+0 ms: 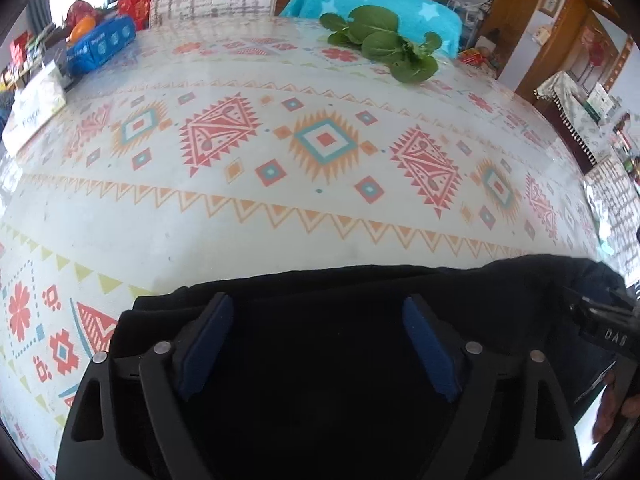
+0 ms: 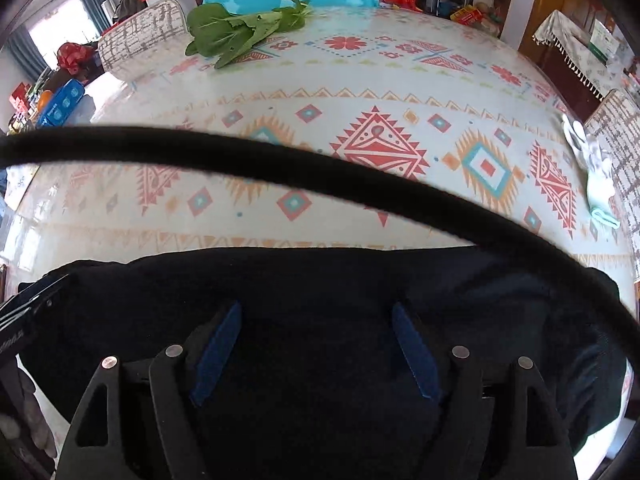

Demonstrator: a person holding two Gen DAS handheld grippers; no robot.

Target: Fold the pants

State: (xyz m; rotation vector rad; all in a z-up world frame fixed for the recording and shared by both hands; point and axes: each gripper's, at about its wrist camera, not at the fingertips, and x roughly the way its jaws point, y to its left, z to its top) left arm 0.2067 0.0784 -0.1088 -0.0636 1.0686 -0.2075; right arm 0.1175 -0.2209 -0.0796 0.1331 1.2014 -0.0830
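I have the black pants lying in a dark bunched mass on the near edge of the patterned tablecloth, and everything else I place against them. My left gripper hangs over the pants with its blue pads spread wide, nothing caught between them; dark fabric fills the gap beneath. I cannot tell whether the pads touch the cloth. My right gripper sits the same way in its own camera, fingers wide apart above the pants, gripping nothing.

In the left wrist view the right gripper's black body shows at the right end of the pants, with a hand just below it. In the right wrist view the left gripper pokes in at the left end of the pants, so the two tools stand side by side over the garment.

A black cable sweeps across the right wrist view, above the pants and close to the lens.

Well beyond the pants, at the far side of the table, lies a bunch of green leafy vegetable, with a turquoise starred chair cover behind it. Far left of the pants are a blue package and a white box. Beyond the pants' right end, a pale toy-like object rests near the table edge.
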